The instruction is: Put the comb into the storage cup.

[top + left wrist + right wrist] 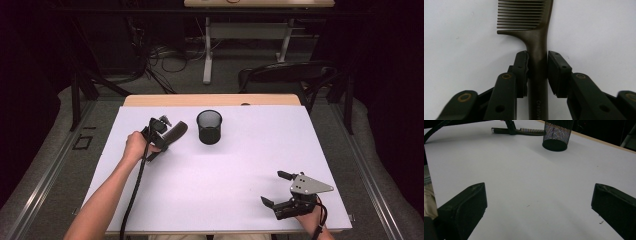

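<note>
Both forearms come in bare, with no sleeves. The matte black plastic left gripper (159, 131) trails a thick black cable; brass-ringed pivot screws sit on its arms and small screws in its blocky jaws. The matching black right gripper (280, 189) carries a grey three-cornered plate dotted with dark holes.

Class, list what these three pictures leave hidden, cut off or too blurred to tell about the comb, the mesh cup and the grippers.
- Comb: left gripper view, teeth tips cut off by the top edge; handle lettering cut off by the bottom edge.
- Mesh cup: right gripper view, rim cut off by the top edge; in the high view its inside is too dark.
- Left gripper: right pad's contact with the comb is unclear.
</note>
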Motion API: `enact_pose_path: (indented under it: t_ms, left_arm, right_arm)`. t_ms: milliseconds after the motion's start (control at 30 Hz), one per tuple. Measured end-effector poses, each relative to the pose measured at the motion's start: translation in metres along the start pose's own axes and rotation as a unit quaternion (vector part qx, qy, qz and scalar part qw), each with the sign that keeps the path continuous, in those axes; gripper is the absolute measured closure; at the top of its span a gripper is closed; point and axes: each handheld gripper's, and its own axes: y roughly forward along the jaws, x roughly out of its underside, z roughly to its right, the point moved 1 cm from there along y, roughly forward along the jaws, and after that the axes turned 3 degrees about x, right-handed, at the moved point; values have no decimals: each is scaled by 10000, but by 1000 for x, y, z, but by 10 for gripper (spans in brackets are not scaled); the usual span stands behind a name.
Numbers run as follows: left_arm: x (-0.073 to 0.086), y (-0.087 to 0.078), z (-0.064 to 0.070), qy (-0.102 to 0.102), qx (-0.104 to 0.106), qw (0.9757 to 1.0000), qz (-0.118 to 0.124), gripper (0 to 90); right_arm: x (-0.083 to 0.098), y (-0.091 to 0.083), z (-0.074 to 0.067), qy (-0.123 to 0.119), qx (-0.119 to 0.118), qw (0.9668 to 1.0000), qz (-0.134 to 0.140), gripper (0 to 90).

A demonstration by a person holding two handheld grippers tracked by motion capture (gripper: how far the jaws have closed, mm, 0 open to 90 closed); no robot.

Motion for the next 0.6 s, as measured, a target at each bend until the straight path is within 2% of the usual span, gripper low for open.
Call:
enact_pose_path:
  t_ms: [133, 367, 567, 600]
  left_arm:
    - [1, 0, 0, -139, 41, 9999, 31, 721]
    - [1, 0, 0, -188, 7, 9998, 57, 725]
    - [3, -8, 0, -187, -27, 9994, 300, 725]
    - [5, -12, -1, -207, 15, 9990, 403, 725]
  right_arm:
    - [0, 0, 0, -5, -6, 10000, 2, 0]
    - [0, -1, 0, -7, -1, 10000, -1, 0]
    - [0, -1, 0, -5, 12, 10000, 3, 0]
    - [0, -1, 0, -5, 9, 10000, 8, 0]
